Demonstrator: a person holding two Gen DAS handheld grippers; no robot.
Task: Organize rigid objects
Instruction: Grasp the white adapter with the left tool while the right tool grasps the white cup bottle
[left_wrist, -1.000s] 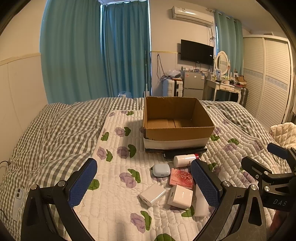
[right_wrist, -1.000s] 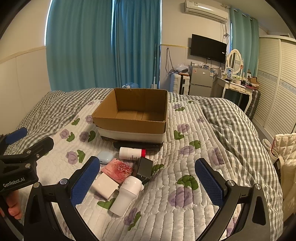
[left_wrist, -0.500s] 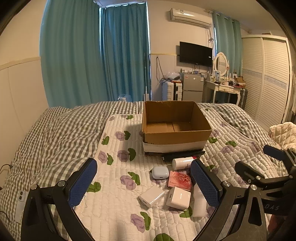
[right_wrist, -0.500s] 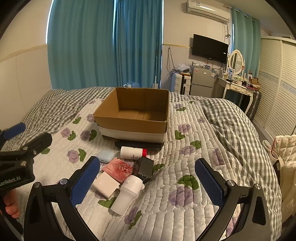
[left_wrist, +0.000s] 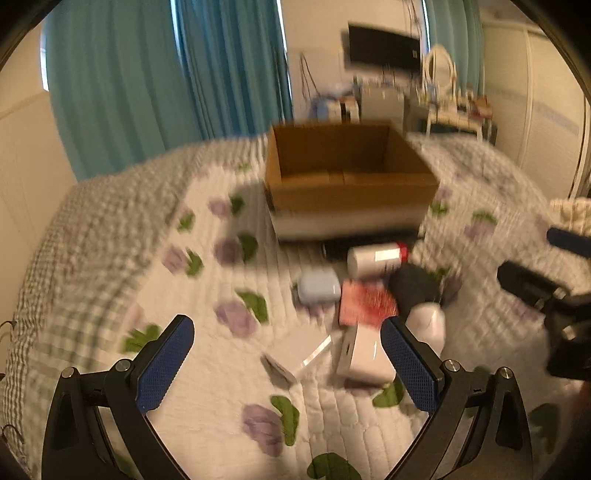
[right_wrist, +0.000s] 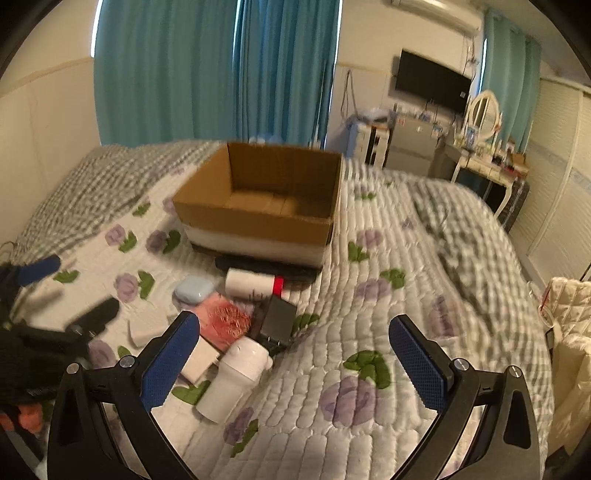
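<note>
Small items clustered on quilt (right_wrist: 369, 354) just in front of open cardboard box (right_wrist: 258, 221): red-capped white bottle (right_wrist: 253, 283), blue case (right_wrist: 194, 290), pink packet (right_wrist: 225, 321), black block (right_wrist: 279, 317), white tumbler (right_wrist: 234, 380); left gripper (left_wrist: 286, 363) & right gripper (right_wrist: 295, 362) both spread wide, holding nothing.

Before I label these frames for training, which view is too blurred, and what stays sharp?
Left wrist view: heavy motion blur smears the brown cardboard box and the white bottle with a red band; only the left gripper stays crisp. Right wrist view: milder blur, box edges readable, right gripper sharp.
</note>
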